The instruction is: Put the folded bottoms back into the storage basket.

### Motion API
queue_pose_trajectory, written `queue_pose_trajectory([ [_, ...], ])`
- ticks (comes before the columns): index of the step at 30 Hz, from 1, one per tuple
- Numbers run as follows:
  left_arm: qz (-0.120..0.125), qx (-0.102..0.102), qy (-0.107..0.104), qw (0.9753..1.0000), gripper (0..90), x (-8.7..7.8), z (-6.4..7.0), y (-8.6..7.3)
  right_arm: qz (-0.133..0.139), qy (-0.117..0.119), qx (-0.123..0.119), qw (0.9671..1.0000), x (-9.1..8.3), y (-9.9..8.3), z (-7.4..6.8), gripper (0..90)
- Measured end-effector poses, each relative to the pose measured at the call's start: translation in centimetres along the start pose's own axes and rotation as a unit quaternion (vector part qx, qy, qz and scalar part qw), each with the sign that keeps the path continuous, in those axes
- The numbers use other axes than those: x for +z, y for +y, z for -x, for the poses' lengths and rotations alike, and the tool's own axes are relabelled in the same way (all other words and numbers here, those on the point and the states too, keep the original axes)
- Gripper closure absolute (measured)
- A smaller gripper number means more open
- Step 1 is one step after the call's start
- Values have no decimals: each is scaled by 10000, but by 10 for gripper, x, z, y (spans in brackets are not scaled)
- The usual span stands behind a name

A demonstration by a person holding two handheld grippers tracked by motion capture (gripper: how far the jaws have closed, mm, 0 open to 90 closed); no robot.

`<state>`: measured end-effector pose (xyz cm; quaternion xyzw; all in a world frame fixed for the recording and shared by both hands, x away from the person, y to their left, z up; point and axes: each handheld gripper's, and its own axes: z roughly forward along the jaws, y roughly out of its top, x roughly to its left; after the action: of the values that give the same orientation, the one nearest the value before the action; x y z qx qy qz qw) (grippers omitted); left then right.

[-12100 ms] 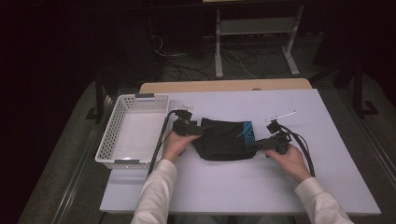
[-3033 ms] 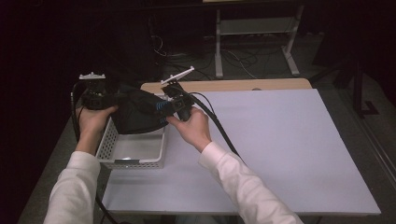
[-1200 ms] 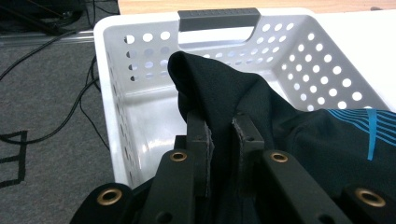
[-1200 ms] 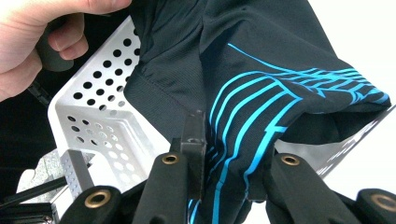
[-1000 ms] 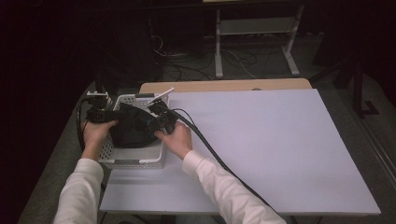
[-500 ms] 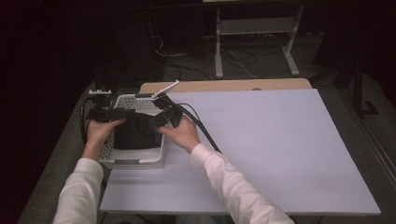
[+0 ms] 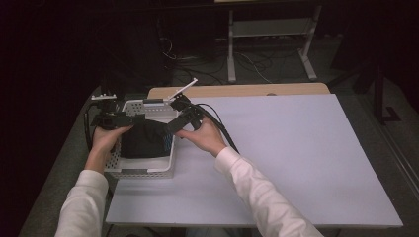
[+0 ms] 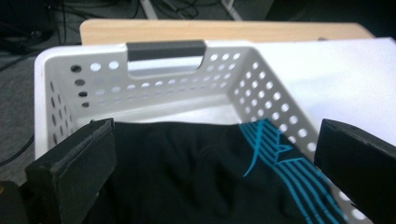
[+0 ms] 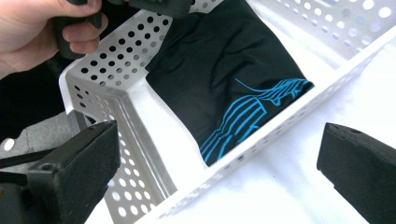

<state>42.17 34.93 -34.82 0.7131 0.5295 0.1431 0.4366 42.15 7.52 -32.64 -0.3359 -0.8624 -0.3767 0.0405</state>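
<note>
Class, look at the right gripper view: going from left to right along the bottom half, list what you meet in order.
Left black jaw, then the white perforated basket, then the folded black garment with its blue stripes, then the white table, then the right black jaw.

I observe a dim room; the far side and both flanks lie in near darkness. The bench (image 7: 296, 163) carries a pale lavender-white top, with a strip of light wood (image 7: 237, 91) showing along its far edge. The floor (image 7: 356, 84) around it is grey carpet. Beyond the bench I note a white metal-framed stand (image 7: 269, 34) with a low shelf, and loose cables (image 7: 212, 69) lying on the floor near its feet. A dark post (image 7: 379, 74) stands at the right.
</note>
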Motion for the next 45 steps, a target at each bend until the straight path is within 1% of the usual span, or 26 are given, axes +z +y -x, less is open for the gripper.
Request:
queue_pose_trajectory([
  [3, 72, 76, -18, 9999, 0, -2, 5, -1, 96, 10, -58, 9999, -7, -3, 2, 0],
  [5, 213, 26, -145, 9997, 0, -4, 9, -2, 119, 22, -86, 9999, -12, -6, 4, 0],
  [7, 260, 102, -150, 9995, 0, -6, 13, -3, 144, 32, -113, 9998, -16, -9, 6, 0],
  [9, 256, 183, -160, 9994, 0, -7, 17, -5, 155, -14, -131, 9998, -19, -12, 9, 0],
  [11, 291, 194, -200, 9992, 0, -7, 21, -6, 209, -34, -167, 9996, -23, -16, 12, 0],
  [18, 406, 290, -194, 9986, 0, -8, 29, -13, 270, -75, -175, 9995, -33, -29, 23, 0],
  [21, 406, 342, -216, 9984, 0, -8, 33, -15, 292, -121, -178, 9993, -39, -34, 27, 0],
  [22, 400, 394, -220, 9982, 0, -8, 34, -16, 299, -121, -171, 9993, -41, -35, 29, 0],
  [30, 513, 461, -289, 9972, 0, -11, 45, -18, 365, -257, -193, 9988, -59, -51, 43, 0],
  [32, 525, 516, -299, 9968, 0, -12, 48, -19, 353, -283, -171, 9988, -62, -55, 48, 0],
  [35, 511, 582, -280, 9966, 0, -12, 54, -21, 405, -308, -140, 9986, -68, -61, 54, 0],
  [38, 527, 620, -304, 9962, 0, -13, 60, -23, 466, -336, -186, 9982, -74, -67, 58, 0],
  [40, 580, 616, -375, 9957, 0, -13, 65, -25, 494, -362, -225, 9979, -78, -71, 60, 0],
  [41, 583, 655, -395, 9954, 0, -13, 68, -26, 504, -363, -250, 9978, -80, -73, 61, 0],
  [43, 586, 721, -418, 9948, 0, -13, 73, -28, 537, -355, -248, 9976, -82, -77, 64, 0],
  [45, 620, 716, -447, 9945, 0, -13, 77, -29, 551, -355, -230, 9976, -84, -82, 67, 0],
])
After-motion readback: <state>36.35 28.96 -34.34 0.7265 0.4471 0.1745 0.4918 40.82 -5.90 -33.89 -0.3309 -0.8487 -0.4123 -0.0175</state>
